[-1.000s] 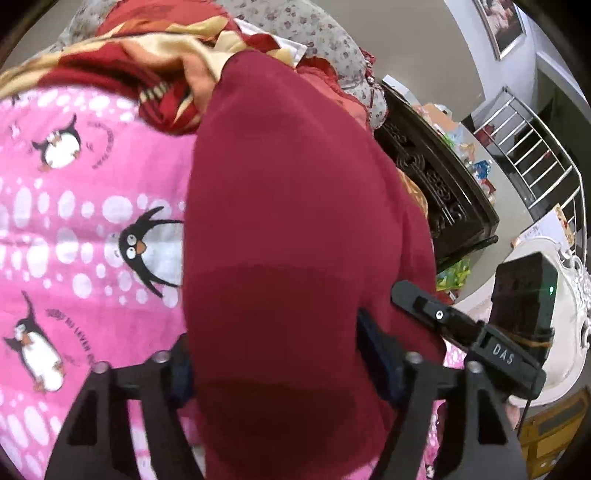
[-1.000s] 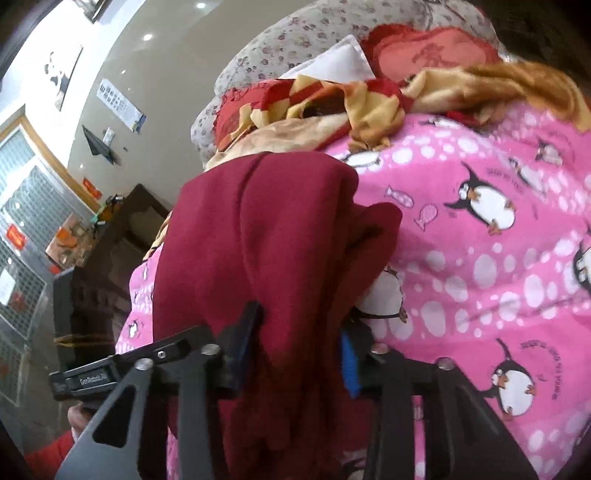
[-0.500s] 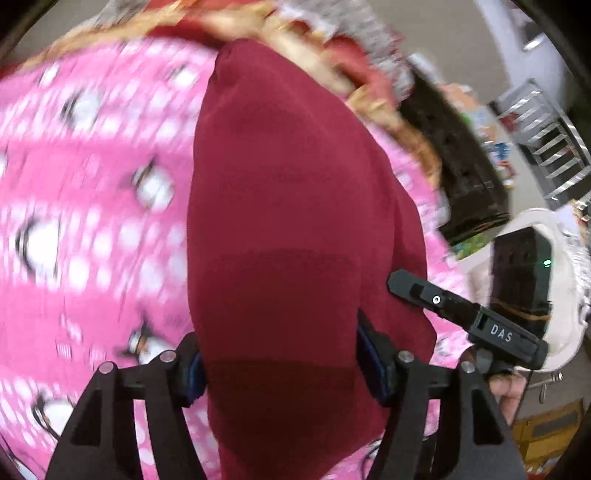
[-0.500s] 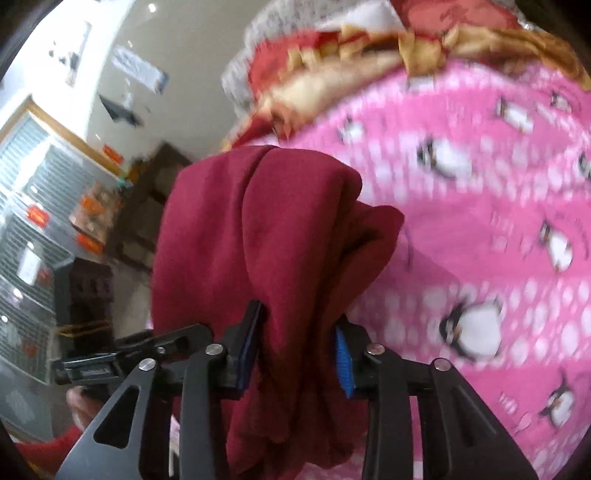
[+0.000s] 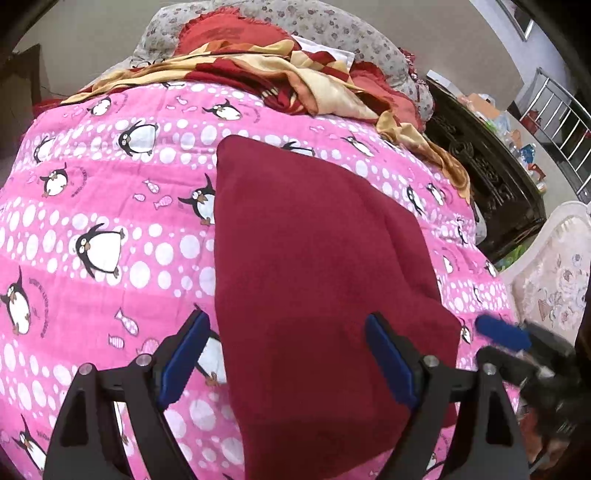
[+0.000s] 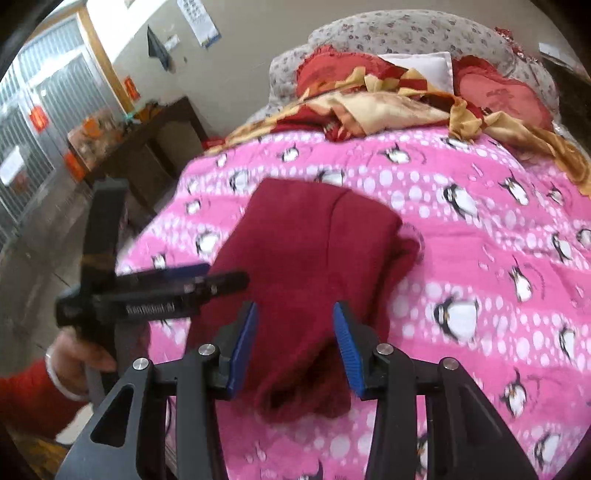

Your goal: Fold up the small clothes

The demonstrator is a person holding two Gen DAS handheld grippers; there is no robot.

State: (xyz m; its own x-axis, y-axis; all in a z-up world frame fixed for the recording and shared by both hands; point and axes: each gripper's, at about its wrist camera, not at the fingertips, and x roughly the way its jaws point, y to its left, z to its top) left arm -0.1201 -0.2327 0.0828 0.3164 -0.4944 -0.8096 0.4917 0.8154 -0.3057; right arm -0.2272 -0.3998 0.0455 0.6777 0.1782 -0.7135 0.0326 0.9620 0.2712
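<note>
A dark red garment [image 5: 314, 266] lies folded flat on the pink penguin blanket [image 5: 110, 206]. My left gripper [image 5: 288, 354] is open, its blue pads apart on either side of the garment's near edge, not gripping it. In the right wrist view the same garment [image 6: 310, 266] lies on the blanket [image 6: 480, 258], and my right gripper [image 6: 295, 343] is open with its pads spread around the garment's near end. The right gripper also shows at the right edge of the left wrist view [image 5: 517, 350], and the left gripper shows in the right wrist view [image 6: 155, 291].
A rumpled red and gold cloth [image 5: 295, 77] and floral pillows [image 5: 332, 33] lie at the far end of the bed. A dark carved cabinet [image 5: 487, 177] stands at the right. A dark desk [image 6: 140, 147] stands at the left.
Both grippers have lowered the garment onto the blanket and opened, letting it go. It now lies flat instead of hanging from the jaws.
</note>
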